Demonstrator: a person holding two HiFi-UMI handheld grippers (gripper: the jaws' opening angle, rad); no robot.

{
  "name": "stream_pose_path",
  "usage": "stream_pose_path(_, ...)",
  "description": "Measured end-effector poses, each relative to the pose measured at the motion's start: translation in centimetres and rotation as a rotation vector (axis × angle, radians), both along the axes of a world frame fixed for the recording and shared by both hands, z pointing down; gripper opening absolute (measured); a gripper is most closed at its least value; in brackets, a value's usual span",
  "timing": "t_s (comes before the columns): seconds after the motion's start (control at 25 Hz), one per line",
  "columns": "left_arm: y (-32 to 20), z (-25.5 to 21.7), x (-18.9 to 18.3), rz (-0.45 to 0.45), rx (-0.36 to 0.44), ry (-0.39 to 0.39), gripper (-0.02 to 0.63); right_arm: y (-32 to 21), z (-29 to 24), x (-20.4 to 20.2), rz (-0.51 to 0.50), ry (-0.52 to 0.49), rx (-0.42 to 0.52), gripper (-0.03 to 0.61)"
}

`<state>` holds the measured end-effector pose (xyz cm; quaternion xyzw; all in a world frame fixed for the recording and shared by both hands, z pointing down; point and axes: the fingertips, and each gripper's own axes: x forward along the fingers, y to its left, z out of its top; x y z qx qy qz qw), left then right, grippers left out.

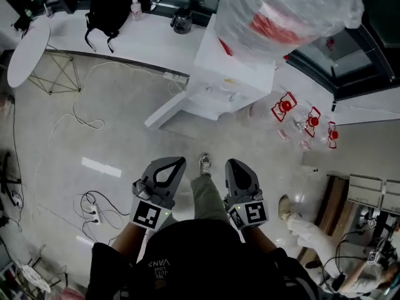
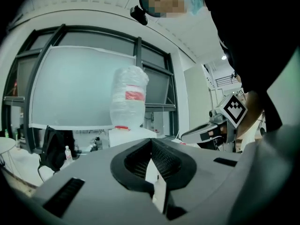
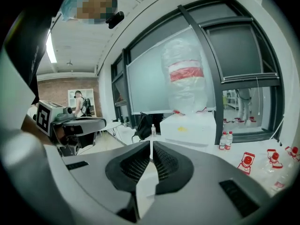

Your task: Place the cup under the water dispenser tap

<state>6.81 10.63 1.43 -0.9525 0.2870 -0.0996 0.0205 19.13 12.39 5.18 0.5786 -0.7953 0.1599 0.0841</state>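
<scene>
Floor (image 1: 125,139) between water dispenser (image 1: 232,74) edge and left gripper (image 1: 180,161), right gripper (image 1: 232,163)

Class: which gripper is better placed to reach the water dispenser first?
Probably right: the right gripper lines up with the water dispenser; the left gripper sits off to its side. Both are shut, empty.

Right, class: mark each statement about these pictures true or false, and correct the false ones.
1. Both grippers are shut. True: the left gripper and right gripper have their jaws together.
2. The right gripper holds a cup. False: it is empty, and no cup shows.
3. A plastic-wrapped bottle tops the water dispenser. True.
4. The black bag lies on the floor. False: it sits on the white ledge.
5. Red-labelled bottles are on the floor, right of the dispenser in the head view. True.
</scene>
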Motion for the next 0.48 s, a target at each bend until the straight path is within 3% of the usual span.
stream_pose_path(0.2, -3.3, 6.4, 0.7, -0.034, -0.030, 0.004, 0.018, -4.0, 6.9, 1.0, -0.010, 0.012, -0.038, 0.044)
stream_pose_path(0.32, -4.1, 10.5, 0.6, -0.065, -0.087, 0.014, 0.018, -4.8, 12.2, 1.1, -0.032, 0.033, -0.138, 0.044)
stream_pose_path(0.48, -5.4, 15.3, 0.4, -0.079, -0.092, 0.028, 0.018, -7.7, 17.8, 0.8, -0.042, 0.023, -0.092, 0.044)
